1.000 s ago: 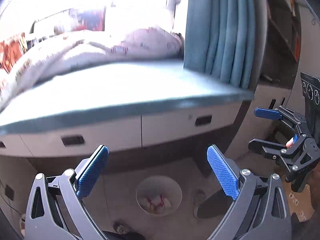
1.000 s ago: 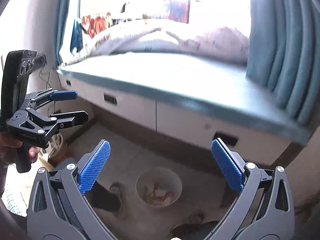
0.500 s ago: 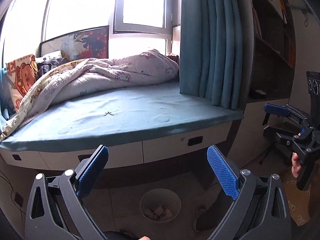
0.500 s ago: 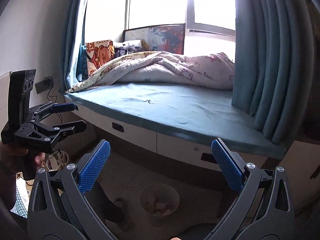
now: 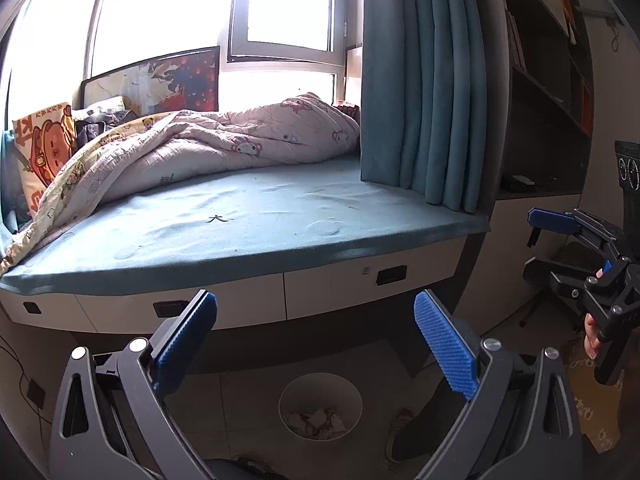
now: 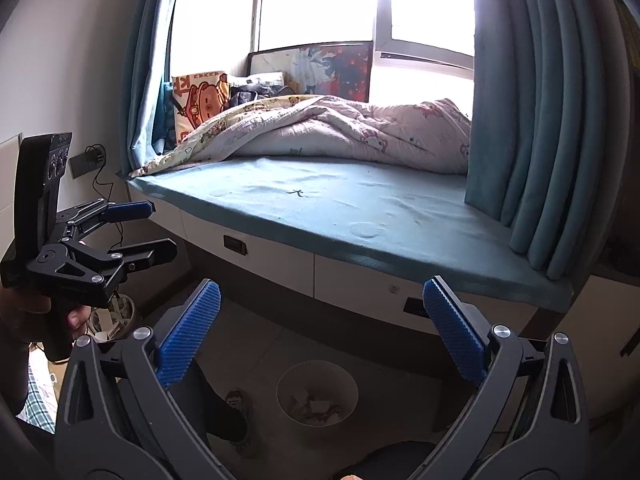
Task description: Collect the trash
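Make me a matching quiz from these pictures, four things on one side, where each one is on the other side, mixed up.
1. waste bin
2. quilt
3. curtain
4. cartoon pillow

A. hanging at the bed's right end
B. on the floor in front of the bed drawers
C. propped at the bed's far left end
D. bunched on the mattress below the window

Pairs: 1-B, 2-D, 3-A, 4-C

We can read only a large orange letter "K" on the cream bear-print cushion (image 5: 42,148) (image 6: 200,100) by the window; its smaller characters are too blurred for us.
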The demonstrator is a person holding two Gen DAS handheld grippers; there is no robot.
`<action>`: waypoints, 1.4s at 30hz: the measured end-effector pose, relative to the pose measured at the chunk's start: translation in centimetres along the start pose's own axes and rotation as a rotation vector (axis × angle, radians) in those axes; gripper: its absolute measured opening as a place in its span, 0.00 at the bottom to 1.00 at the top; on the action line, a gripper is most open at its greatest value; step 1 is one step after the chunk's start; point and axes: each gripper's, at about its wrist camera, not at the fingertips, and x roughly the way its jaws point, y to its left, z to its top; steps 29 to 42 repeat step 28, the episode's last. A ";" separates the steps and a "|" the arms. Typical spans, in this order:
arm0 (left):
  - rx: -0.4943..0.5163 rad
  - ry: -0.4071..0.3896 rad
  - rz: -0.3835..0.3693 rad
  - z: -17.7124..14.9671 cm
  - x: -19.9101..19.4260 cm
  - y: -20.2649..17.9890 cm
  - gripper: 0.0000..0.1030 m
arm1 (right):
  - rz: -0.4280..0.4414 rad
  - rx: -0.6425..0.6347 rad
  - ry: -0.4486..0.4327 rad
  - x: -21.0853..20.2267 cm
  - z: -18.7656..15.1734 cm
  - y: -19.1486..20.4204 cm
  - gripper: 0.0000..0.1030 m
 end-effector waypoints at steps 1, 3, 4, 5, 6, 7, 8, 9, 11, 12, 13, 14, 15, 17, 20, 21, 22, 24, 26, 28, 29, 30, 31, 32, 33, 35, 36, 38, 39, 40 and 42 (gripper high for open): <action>-0.006 -0.002 -0.004 0.0 0.0 0.1 0.94 | 0.000 -0.001 -0.001 0.0 -0.1 0.1 0.95; -0.018 -0.016 0.003 0.0 -0.3 0.2 0.94 | 0.002 -0.003 0.000 0.0 -0.1 0.2 0.95; -0.019 -0.025 0.002 -0.1 -0.4 0.1 0.94 | 0.002 -0.002 0.000 0.0 -0.1 0.2 0.95; -0.017 -0.027 0.003 -0.1 -0.4 0.1 0.94 | 0.001 -0.002 0.000 0.0 -0.1 0.2 0.95; -0.014 -0.029 0.001 -0.1 -0.5 0.0 0.94 | 0.002 -0.001 -0.001 0.0 -0.1 0.2 0.95; -0.008 -0.032 -0.001 0.0 -0.6 -0.2 0.94 | 0.003 -0.002 -0.001 0.0 -0.1 0.1 0.95; 0.000 -0.035 -0.002 0.0 -0.7 -0.4 0.94 | 0.003 -0.003 -0.003 0.0 -0.1 0.1 0.95; 0.006 -0.036 -0.005 0.0 -0.7 -0.5 0.94 | 0.002 -0.003 -0.004 0.0 -0.1 0.1 0.95; 0.016 -0.049 -0.005 0.1 -0.8 -0.8 0.94 | 0.002 -0.003 -0.008 -0.1 -0.2 0.2 0.95; 0.021 -0.050 -0.009 0.1 -0.7 -1.0 0.94 | 0.000 -0.001 -0.009 -0.1 -0.2 0.2 0.95; 0.023 -0.048 -0.011 0.1 -0.7 -1.1 0.95 | 0.000 -0.001 -0.010 -0.2 -0.3 0.2 0.95; 0.022 -0.049 -0.018 0.1 -0.7 -1.1 0.94 | 0.000 -0.001 -0.010 -0.2 -0.3 0.2 0.95; 0.025 -0.051 -0.031 0.2 -0.8 -1.2 0.94 | 0.000 -0.001 -0.011 -0.2 -0.3 0.2 0.95; 0.028 -0.059 -0.043 0.1 -0.9 -1.2 0.94 | -0.002 -0.002 -0.010 -0.2 -0.3 0.2 0.95; 0.045 -0.077 -0.028 0.0 -1.0 -1.4 0.94 | 0.000 -0.001 -0.010 -0.1 -0.3 0.1 0.95; 0.039 -0.080 -0.011 0.0 -1.0 -1.3 0.94 | -0.001 -0.002 -0.010 -0.1 -0.3 0.1 0.95; 0.034 -0.087 0.013 0.0 -0.9 -1.3 0.94 | -0.001 -0.002 -0.011 -0.1 -0.3 0.1 0.95; 0.046 -0.101 0.076 -0.1 -0.9 -1.4 0.94 | -0.001 0.002 -0.010 -0.2 -0.4 0.1 0.95; 0.056 -0.106 0.083 0.0 -0.8 -1.4 0.94 | -0.003 0.003 -0.007 -0.1 -0.4 0.1 0.95; 0.058 -0.102 0.066 0.1 -0.8 -1.4 0.94 | -0.004 0.001 -0.005 0.0 -0.4 0.1 0.95; 0.058 -0.102 0.066 0.1 -0.8 -1.4 0.94 | -0.004 0.001 -0.005 0.0 -0.4 0.1 0.95; 0.058 -0.102 0.066 0.1 -0.8 -1.4 0.94 | -0.004 0.001 -0.005 0.0 -0.4 0.1 0.95; 0.058 -0.102 0.066 0.1 -0.8 -1.4 0.94 | -0.004 0.001 -0.005 0.0 -0.4 0.1 0.95; 0.058 -0.102 0.066 0.1 -0.8 -1.4 0.94 | -0.004 0.001 -0.005 0.0 -0.4 0.1 0.95; 0.058 -0.102 0.066 0.1 -0.8 -1.4 0.94 | -0.004 0.001 -0.005 0.0 -0.4 0.1 0.95; 0.058 -0.102 0.066 0.1 -0.8 -1.4 0.94 | -0.004 0.001 -0.005 0.0 -0.4 0.1 0.95; 0.058 -0.102 0.066 0.1 -0.8 -1.4 0.94 | -0.004 0.001 -0.005 0.0 -0.4 0.1 0.95; 0.058 -0.102 0.066 0.1 -0.8 -1.4 0.94 | -0.004 0.001 -0.005 0.0 -0.4 0.1 0.95; 0.058 -0.102 0.066 0.1 -0.8 -1.4 0.94 | -0.004 0.001 -0.005 0.0 -0.4 0.1 0.95; 0.058 -0.102 0.066 0.1 -0.8 -1.4 0.94 | -0.004 0.001 -0.005 0.0 -0.4 0.1 0.95; 0.058 -0.102 0.066 0.1 -0.8 -1.4 0.94 | -0.004 0.001 -0.005 0.0 -0.4 0.1 0.95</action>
